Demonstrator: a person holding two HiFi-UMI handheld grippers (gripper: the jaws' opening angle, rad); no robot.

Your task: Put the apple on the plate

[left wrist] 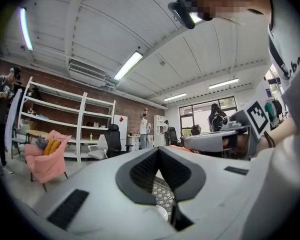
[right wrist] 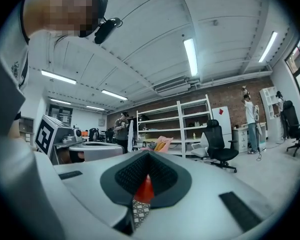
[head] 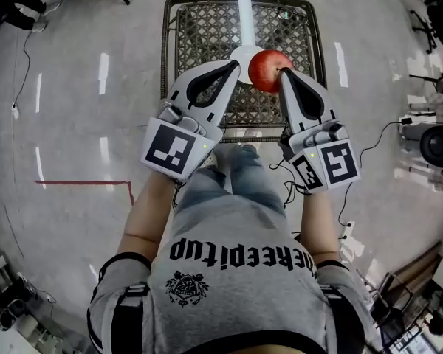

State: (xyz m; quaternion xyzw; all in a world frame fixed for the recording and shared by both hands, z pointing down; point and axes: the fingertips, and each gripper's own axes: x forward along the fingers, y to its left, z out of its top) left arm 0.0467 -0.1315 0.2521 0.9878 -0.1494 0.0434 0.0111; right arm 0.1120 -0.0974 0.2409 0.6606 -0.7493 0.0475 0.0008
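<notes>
A red apple (head: pixel 268 71) shows over the right part of a white plate (head: pixel 241 53) on the mesh table; I cannot tell how it rests there. My right gripper (head: pixel 283 72) is shut, its tip right beside the apple's right side, not around it. Through the narrow slit between its jaws a sliver of the apple (right wrist: pixel 146 189) shows. My left gripper (head: pixel 233 66) is also shut and holds nothing, its tip over the plate's left edge. In the left gripper view a bit of the plate (left wrist: pixel 162 212) shows under the jaws.
The dark metal mesh table (head: pixel 199 28) stands on a grey floor, with a white strip (head: pixel 245 15) running back from the plate. The person's knees sit at its near edge. Shelves (right wrist: pixel 182 119), office chairs (right wrist: pixel 220 146) and people stand far off.
</notes>
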